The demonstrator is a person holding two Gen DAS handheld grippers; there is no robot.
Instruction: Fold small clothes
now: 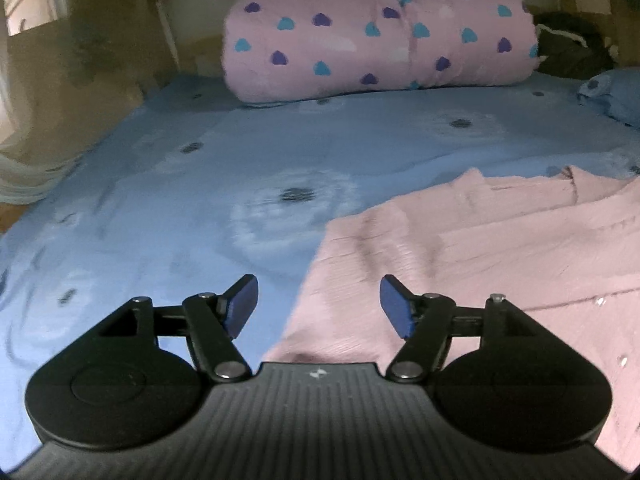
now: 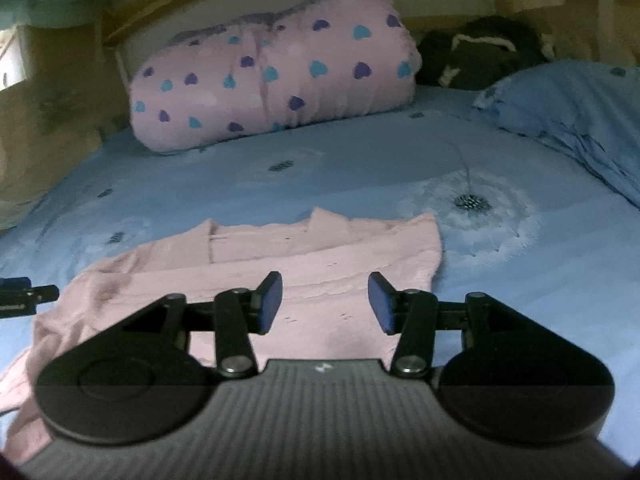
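Pink garment (image 2: pixel 256 264) lies spread on the blue bedsheet (image 2: pixel 500 288); left gripper (image 1: pixel 318 304) and right gripper (image 2: pixel 325 300) hover above, jaws apart, empty.

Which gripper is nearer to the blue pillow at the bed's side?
Right. The right gripper hovers over the pink garment, the blue pillow ahead-right. The left gripper is at the garment's far edge.

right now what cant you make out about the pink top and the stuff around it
- Pink top: its near hem is hidden behind the right gripper body; in the left wrist view the right frame edge cuts it off.
- Left gripper: whether it touches the cloth, unclear.
- Dark bundle behind the heart-print quilt: too blurred to identify.
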